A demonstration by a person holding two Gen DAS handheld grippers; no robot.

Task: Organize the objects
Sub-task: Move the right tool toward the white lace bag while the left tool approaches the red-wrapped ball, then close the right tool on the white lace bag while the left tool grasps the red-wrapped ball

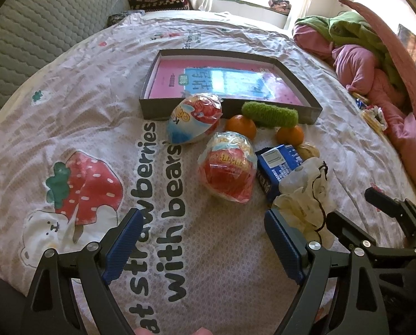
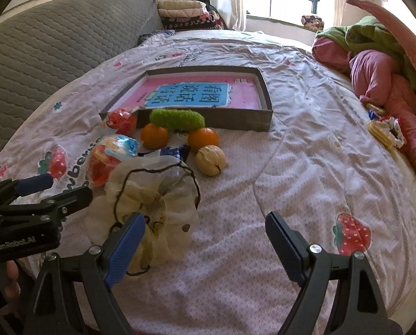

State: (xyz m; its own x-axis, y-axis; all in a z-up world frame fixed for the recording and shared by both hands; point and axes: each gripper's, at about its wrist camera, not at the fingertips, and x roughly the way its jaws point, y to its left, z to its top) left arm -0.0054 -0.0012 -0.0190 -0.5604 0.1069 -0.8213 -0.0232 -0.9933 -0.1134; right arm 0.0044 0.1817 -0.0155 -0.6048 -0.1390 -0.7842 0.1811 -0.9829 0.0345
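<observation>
Both grippers, left (image 1: 199, 240) and right (image 2: 205, 245), hover with fingers apart, empty. Ahead of them, wrapped red toy eggs (image 1: 227, 167), oranges (image 2: 154, 136) and a cream scrunchie (image 2: 152, 203) lie outside the shallow dark cardboard box (image 2: 236, 120); sorting apparently not begun.

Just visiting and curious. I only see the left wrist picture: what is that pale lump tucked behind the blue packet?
Observer: The right wrist view shows it whole: a walnut, lying just in front of an orange.
Operator: Is the other gripper holding anything?
Observer: No. The right gripper is open, with nothing between its fingers.
Operator: What lies to its right?
Observer: A strawberry print on the bedsheet.
</observation>
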